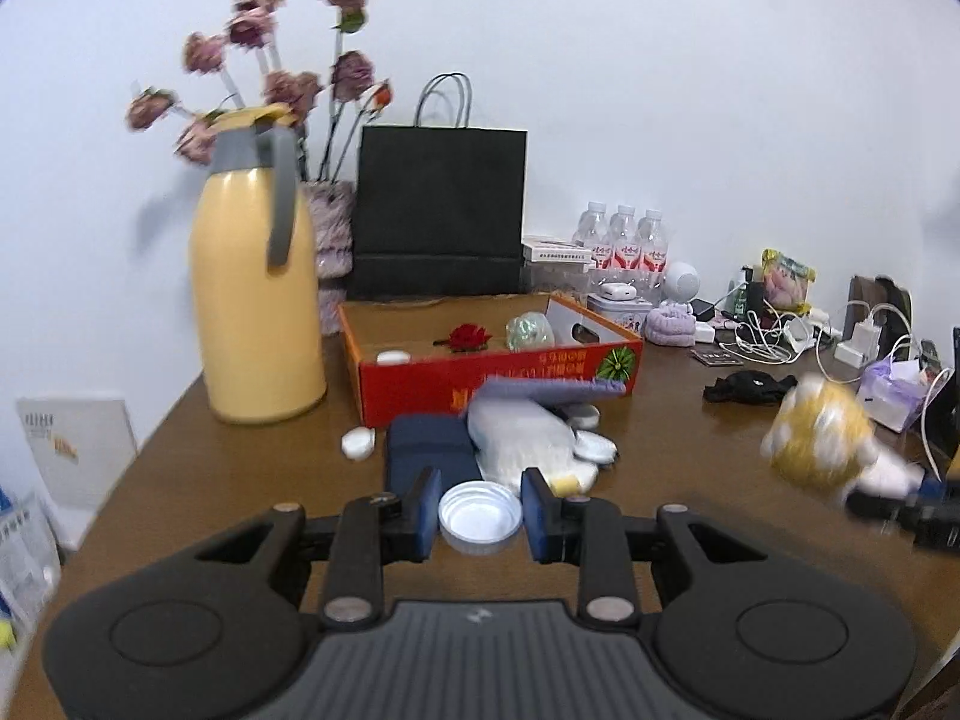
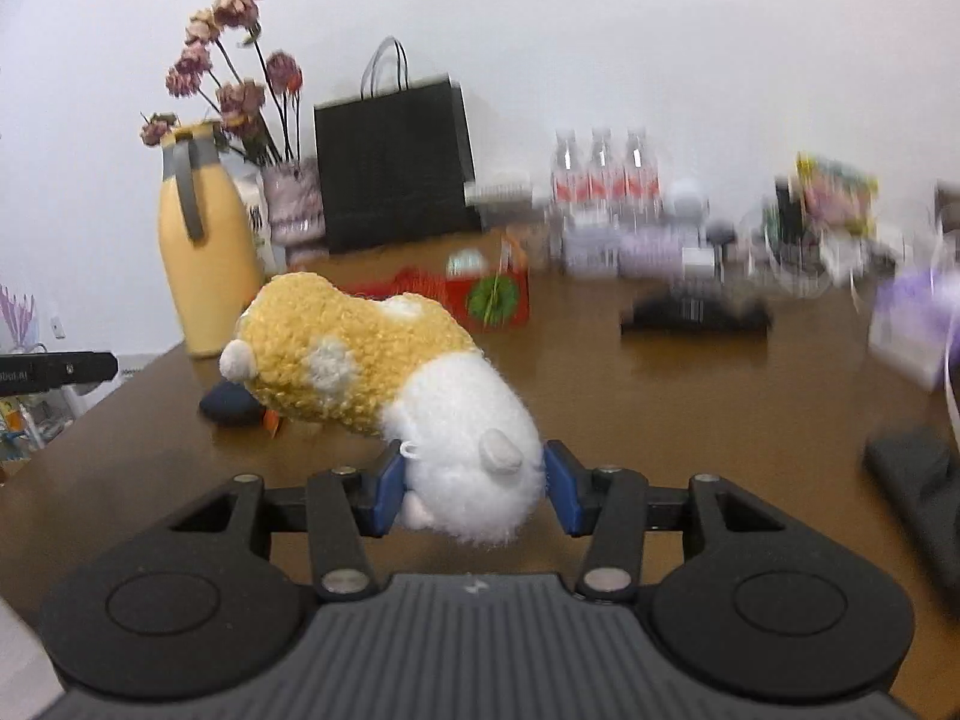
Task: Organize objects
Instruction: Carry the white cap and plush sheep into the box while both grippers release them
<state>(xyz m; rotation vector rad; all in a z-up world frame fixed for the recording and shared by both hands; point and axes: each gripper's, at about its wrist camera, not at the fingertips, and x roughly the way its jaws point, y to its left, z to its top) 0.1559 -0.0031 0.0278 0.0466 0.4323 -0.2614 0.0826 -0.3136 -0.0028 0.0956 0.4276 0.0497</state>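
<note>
1. The right gripper (image 2: 474, 489) has its blue pads pressed into the white end of a knitted plush toy (image 2: 384, 366); the yellow end sticks out ahead of the fingers, above the brown table (image 2: 600, 396), not resting on it.
2. From the left camera, that same plush toy (image 1: 819, 441) is a blurred yellow-and-white shape off toward the table's right edge.
3. The left gripper (image 1: 478, 516) is spread, with a white jar lid (image 1: 480, 516) lying rim-up on the table between its fingertips. I cannot tell whether the pads touch it.
4. Just beyond the lid sit a dark blue case (image 1: 429, 456) and a white crinkled bag (image 1: 522, 438), side by side and touching.
5. A purple flat item (image 1: 552, 390) lies across the top of the bag, against the front wall of a red cardboard box (image 1: 498, 375).
6. The open box holds a red flower (image 1: 468, 337), a pale green ball (image 1: 529, 330) and a small white cap (image 1: 393, 356).
7. Another small white cap (image 1: 359, 443) lies on the table by the box's front left corner.
8. A yellow thermos jug (image 1: 255, 294) stands near the table's left edge, with a vase of dried roses (image 1: 333, 222) behind it and a black paper bag (image 1: 441, 210) along the back edge.
9. Water bottles (image 1: 624, 237) stand further right along the back edge, and a tangle of chargers and cables (image 1: 798, 330) crowds the back right corner.
</note>
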